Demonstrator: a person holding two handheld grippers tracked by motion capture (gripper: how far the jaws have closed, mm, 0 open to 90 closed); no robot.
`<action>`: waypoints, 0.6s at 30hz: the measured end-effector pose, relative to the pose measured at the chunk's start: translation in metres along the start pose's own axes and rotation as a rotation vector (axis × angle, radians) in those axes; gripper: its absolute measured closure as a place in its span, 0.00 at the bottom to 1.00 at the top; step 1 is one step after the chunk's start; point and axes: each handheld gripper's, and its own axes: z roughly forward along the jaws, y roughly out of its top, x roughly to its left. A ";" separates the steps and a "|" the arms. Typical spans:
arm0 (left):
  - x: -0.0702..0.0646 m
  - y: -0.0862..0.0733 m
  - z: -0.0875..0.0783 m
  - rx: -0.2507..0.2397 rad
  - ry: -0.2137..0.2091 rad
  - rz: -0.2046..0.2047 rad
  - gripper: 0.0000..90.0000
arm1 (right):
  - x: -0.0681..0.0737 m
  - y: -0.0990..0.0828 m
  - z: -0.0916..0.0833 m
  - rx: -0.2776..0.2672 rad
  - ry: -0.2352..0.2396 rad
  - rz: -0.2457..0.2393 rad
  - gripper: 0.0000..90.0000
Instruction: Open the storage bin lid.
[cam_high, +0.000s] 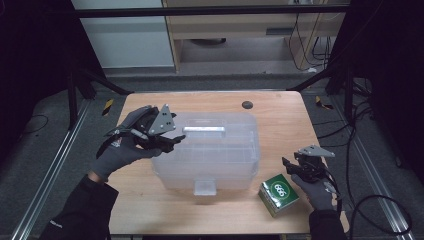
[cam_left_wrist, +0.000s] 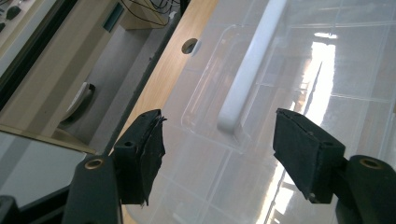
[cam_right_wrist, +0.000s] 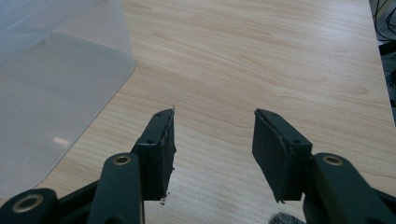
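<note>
A clear plastic storage box (cam_high: 207, 150) with its lid on sits at the middle of the bench (cam_high: 280, 115), its white handle (cam_left_wrist: 250, 70) running along the lid. The left tool (cam_high: 167, 142) hovers over the box's left end, jaws spread, nothing between them. The right tool (cam_high: 290, 165) hangs near the bench's right edge, jaws spread and empty, just beside a green carton (cam_high: 279, 194) by the front right corner.

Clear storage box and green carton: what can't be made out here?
- Clear box, high view: contents unreadable through the frosted lid.
- Its front latch: too small to tell whether fastened.
- Green carton: small print too small to read.
- Left gripper: jaw tips dark against the glove; the left gripper view shows them open.
</note>
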 end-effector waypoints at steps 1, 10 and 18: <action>-0.001 0.001 0.001 0.003 -0.002 0.005 0.36 | 0.000 0.000 0.000 0.000 0.000 0.000 0.54; -0.008 0.013 0.014 0.059 0.015 0.069 0.38 | 0.000 0.000 -0.001 -0.003 0.002 -0.002 0.54; -0.013 0.019 0.024 0.104 0.036 0.129 0.42 | 0.000 0.000 0.000 0.002 0.004 -0.001 0.54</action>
